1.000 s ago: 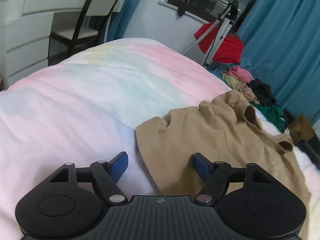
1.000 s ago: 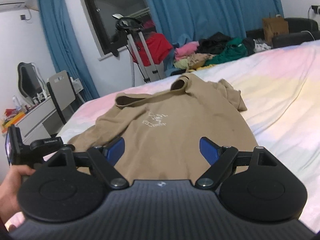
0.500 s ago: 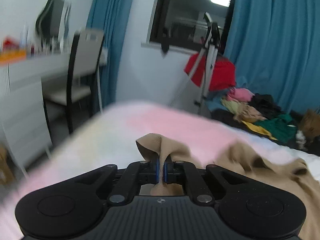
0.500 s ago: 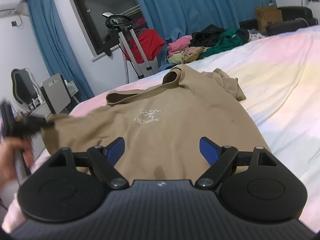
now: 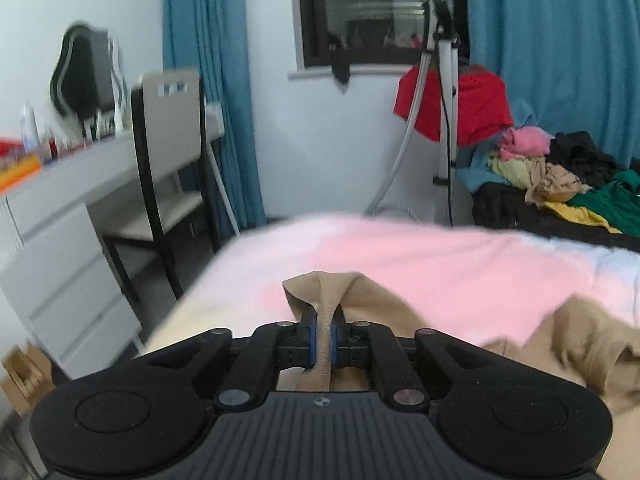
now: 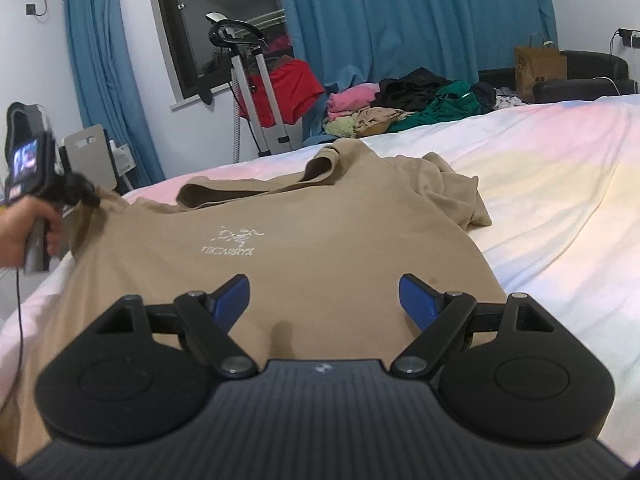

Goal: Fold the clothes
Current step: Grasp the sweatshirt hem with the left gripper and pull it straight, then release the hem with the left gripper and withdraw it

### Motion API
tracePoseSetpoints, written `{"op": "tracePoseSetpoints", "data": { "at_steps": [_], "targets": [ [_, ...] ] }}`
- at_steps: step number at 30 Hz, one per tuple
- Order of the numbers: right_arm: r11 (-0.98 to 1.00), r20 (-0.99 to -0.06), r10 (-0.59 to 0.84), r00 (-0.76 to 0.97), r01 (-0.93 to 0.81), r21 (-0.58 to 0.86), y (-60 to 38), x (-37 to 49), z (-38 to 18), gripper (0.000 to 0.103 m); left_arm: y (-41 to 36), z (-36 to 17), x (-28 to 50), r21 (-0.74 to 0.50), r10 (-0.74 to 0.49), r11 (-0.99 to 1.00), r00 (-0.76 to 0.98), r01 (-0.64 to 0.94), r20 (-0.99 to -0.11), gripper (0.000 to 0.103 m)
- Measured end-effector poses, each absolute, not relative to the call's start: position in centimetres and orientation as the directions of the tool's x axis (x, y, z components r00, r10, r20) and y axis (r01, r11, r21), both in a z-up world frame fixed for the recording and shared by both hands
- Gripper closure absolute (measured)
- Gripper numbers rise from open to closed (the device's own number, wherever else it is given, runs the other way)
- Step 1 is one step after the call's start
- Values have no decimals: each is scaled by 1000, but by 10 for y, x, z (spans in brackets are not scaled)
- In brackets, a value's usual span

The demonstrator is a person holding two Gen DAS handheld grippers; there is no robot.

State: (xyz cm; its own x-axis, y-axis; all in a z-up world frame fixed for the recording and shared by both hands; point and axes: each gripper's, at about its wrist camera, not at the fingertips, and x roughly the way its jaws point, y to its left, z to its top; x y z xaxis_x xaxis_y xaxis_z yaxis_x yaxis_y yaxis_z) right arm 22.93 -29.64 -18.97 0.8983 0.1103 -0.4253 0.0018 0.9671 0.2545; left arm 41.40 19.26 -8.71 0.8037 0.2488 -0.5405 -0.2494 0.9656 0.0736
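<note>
A tan t-shirt [image 6: 304,236] with a white chest logo lies spread on the pastel bed [image 6: 552,208]. My left gripper [image 5: 323,340] is shut on the shirt's sleeve edge [image 5: 320,292] and holds it lifted off the bed; it also shows at the left of the right wrist view [image 6: 82,196], pulling the sleeve outward. My right gripper [image 6: 324,300] is open and empty, hovering over the shirt's lower middle. The other sleeve [image 6: 456,192] lies crumpled at the right.
A pile of clothes [image 6: 404,108] lies beyond the bed by blue curtains. A stand with a red garment [image 5: 452,108] is near the window. A chair [image 5: 168,160] and white desk [image 5: 60,208] stand left of the bed. A paper bag [image 6: 538,68] sits far right.
My left gripper closed on the sleeve edge, lifted it and has pulled it outward to the left. My right gripper stayed open over the shirt, shifting slightly.
</note>
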Motion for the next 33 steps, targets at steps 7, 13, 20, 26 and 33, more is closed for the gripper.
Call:
{"op": "tracePoseSetpoints", "data": {
  "at_steps": [7,13,20,26,33],
  "targets": [
    [960,-424,127,897,-4,280,-305,232,-191,20,222,-81,328,-35,104,986,774,-161,-625,68],
    [969,-386,103,917,-4,249,-302,215,-176,20,206,-61,193,-168,-119,986,696,-3,-708,67],
    [968,-370,96,924,0,251,-305,179,-143,20,177,-74,90,-191,-204,978,504,77,-839,67],
    [960,-336,82,938,17,280,-316,130,-112,20,170,-91,70,-112,-127,992,393,62,-911,65],
    [940,-355,57,933,70,335,-336,111,-112,20,163,-96,63,-87,-118,991,378,97,-918,97]
  ]
}}
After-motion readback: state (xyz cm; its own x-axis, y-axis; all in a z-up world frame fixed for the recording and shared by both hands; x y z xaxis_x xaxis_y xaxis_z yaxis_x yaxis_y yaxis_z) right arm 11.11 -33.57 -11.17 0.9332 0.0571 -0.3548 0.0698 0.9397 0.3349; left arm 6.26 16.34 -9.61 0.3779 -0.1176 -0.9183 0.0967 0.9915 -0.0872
